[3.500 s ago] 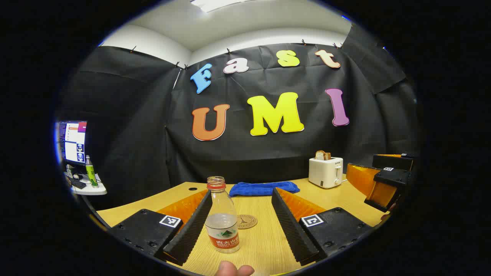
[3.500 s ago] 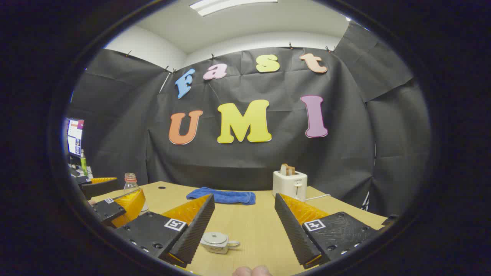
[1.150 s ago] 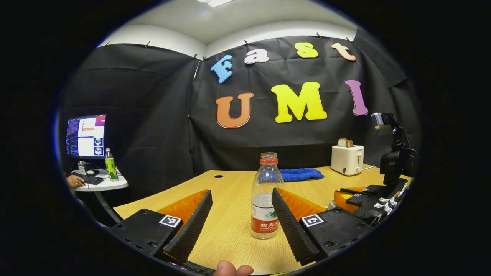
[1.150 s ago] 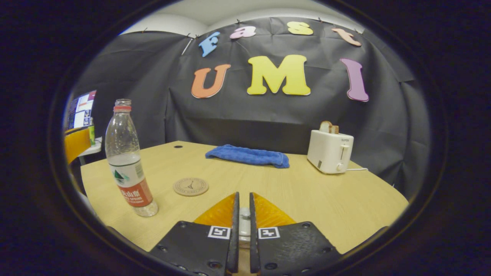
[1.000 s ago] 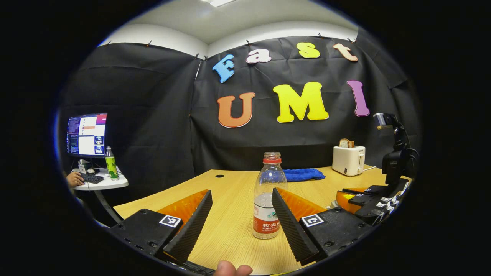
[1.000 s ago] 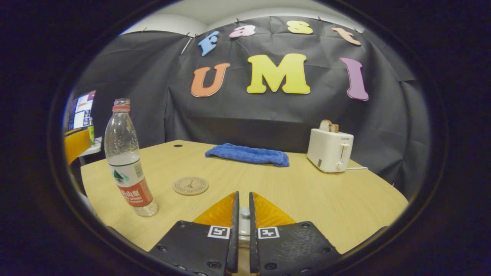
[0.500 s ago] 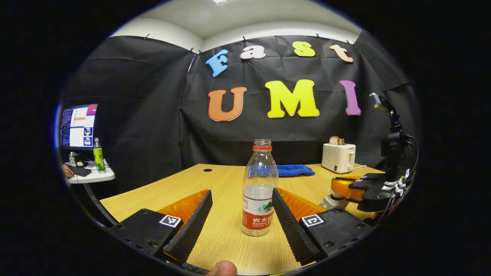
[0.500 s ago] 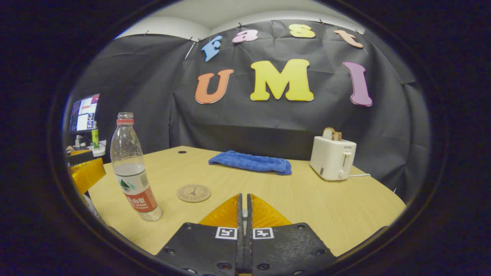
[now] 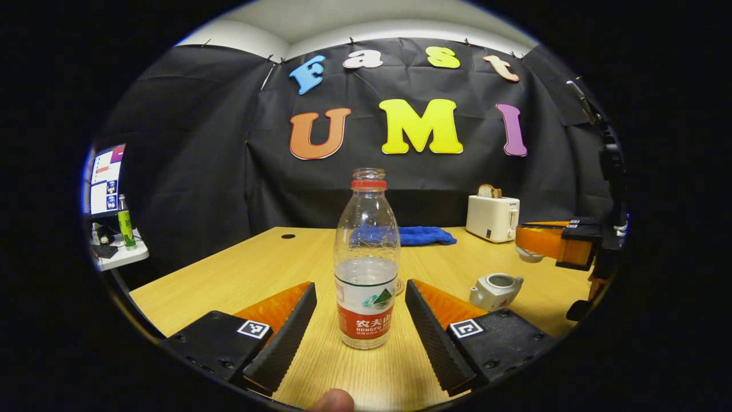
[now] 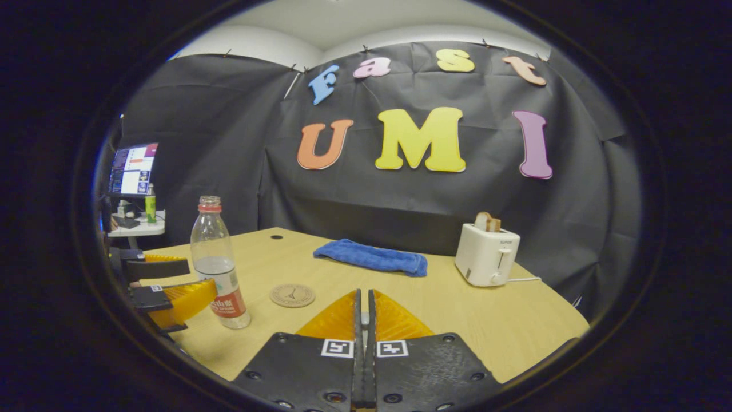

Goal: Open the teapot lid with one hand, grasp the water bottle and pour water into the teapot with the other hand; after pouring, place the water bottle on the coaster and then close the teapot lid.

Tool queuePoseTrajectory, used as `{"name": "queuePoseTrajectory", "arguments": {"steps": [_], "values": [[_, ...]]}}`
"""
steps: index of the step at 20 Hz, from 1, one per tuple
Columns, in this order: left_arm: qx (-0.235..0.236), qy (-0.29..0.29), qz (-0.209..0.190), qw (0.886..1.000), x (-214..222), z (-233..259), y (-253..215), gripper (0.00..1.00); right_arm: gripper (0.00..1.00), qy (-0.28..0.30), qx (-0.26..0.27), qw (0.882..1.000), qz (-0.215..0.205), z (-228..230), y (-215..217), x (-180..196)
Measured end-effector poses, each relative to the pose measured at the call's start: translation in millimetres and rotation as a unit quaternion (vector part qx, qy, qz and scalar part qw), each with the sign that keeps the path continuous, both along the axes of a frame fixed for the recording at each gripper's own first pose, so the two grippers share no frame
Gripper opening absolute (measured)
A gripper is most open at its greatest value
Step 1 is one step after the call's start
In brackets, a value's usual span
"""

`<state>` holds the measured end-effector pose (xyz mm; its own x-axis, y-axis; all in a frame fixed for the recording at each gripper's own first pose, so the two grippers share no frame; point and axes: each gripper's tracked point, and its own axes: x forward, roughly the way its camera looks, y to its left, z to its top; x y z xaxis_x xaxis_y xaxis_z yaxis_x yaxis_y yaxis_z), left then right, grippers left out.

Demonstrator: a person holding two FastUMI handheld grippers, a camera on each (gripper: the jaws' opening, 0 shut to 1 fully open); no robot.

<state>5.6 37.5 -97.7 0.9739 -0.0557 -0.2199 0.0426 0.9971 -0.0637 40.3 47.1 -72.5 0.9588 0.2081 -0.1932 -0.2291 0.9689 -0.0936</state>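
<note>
Left gripper (image 9: 360, 309) spread, straddling upright water bottle (image 9: 366, 269) on table (image 9: 240, 280), not touching; advised centring, closing on label band. Teapot (image 9: 495, 289) right, lidless. Right gripper (image 9: 529, 242) pinched, raised; lid (image 9: 529, 256) seemingly beneath

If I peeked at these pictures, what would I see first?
The bottle jumps out: it stands capless at the table's front, between the left tool's open fingers. To its right sits the small teapot, open, its lid lifted in the right tool.
</note>
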Motion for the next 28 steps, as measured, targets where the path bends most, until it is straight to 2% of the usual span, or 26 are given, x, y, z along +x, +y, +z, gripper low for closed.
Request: {"name": "queuePoseTrajectory", "arguments": {"steps": [9, 11, 13, 15, 18, 20, 24, 28], "values": [[0.007, 0.048, -0.023, 0.999, 18.8, -26.8, -5.4, 0.98, 0.0, 0.011, 0.009, 1.0, -0.008, 0.7, -20.0, -11.2], [0.007, 0.05, -0.022, 0.999, 20.4, -26.1, -5.5, 0.94, 0.0, 0.018, 0.014, 1.0, -0.006, -1.7, -21.4, -13.0], [0.013, 0.052, -0.025, 0.998, 21.7, -25.1, -6.5, 0.8, 0.0, 0.02, 0.017, 1.0, -0.006, -0.9, -24.7, -15.6], [0.035, 0.055, -0.03, 0.997, 21.2, -22.9, -8.3, 0.78, 0.0, 0.018, 0.018, 1.0, -0.006, 1.2, -29.6, -16.9], [0.109, 0.041, -0.035, 0.993, 28.5, -6.5, -8.0, 0.76, 0.0, 0.014, 0.01, 1.0, -0.004, 3.8, -39.1, -19.7], [0.17, 0.031, -0.044, 0.984, 31.4, 3.1, -11.4, 0.75, 0.0, 0.012, 0.011, 1.0, -0.007, 5.8, -49.8, -20.7], [0.292, 0.034, -0.064, 0.954, 34.7, 5.5, -20.6, 0.75, 0.0, 0.004, 0.011, 1.0, -0.026, 8.3, -76.5, -22.3], [0.406, 0.048, -0.09, 0.908, 39.0, -2.8, -24.3, 0.75, 0.0, 0.01, 0.009, 0.999, -0.036, 1.9, -95.4, -25.5]]}}
